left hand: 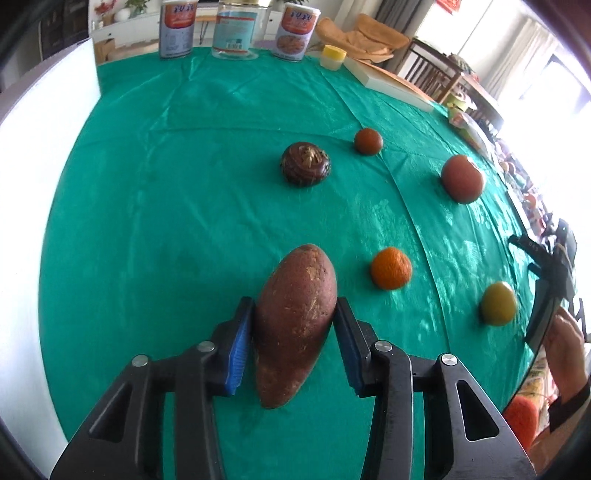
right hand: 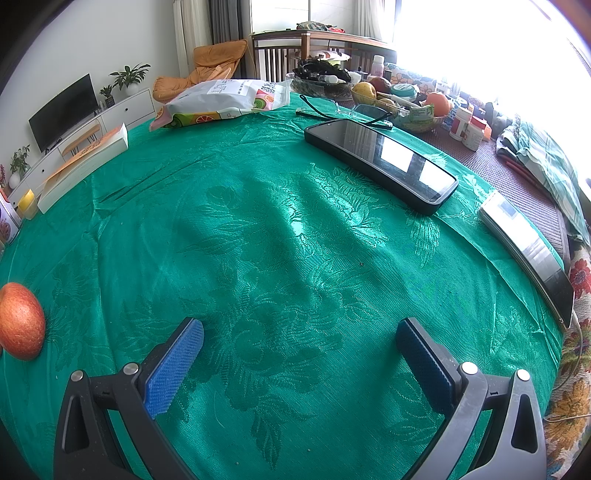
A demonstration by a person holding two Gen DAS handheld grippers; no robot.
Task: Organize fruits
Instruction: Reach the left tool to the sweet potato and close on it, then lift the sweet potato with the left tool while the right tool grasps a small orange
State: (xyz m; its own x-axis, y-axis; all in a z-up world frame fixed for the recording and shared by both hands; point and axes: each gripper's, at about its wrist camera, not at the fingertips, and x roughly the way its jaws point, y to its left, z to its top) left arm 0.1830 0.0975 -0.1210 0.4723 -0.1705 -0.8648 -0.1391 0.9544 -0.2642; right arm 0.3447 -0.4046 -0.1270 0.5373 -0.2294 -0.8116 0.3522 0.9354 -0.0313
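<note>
A reddish-brown sweet potato [left hand: 295, 332] lies lengthwise between the blue pads of my left gripper [left hand: 293, 306], which is shut on it. On the green tablecloth [left hand: 184, 184] beyond it sit an orange mandarin [left hand: 391, 268], a yellow-green fruit [left hand: 498, 303], a dark brown taro-like root [left hand: 304, 164], a small red-brown fruit [left hand: 368, 141] and a bigger red-brown fruit [left hand: 462, 179]. My right gripper [right hand: 299, 332] stands open over bare cloth with nothing between its fingers. A red-orange fruit [right hand: 20, 321] sits to its left.
Two cans [left hand: 176, 27], a clear jar [left hand: 236, 29] and a yellow-lidded tub [left hand: 333, 56] line the far edge beside a white box [left hand: 391, 83]. Ahead of the right gripper lie a black phone [right hand: 380, 162], glasses [right hand: 347, 110], a printed bag [right hand: 221, 101] and a filled fruit bowl [right hand: 417, 123].
</note>
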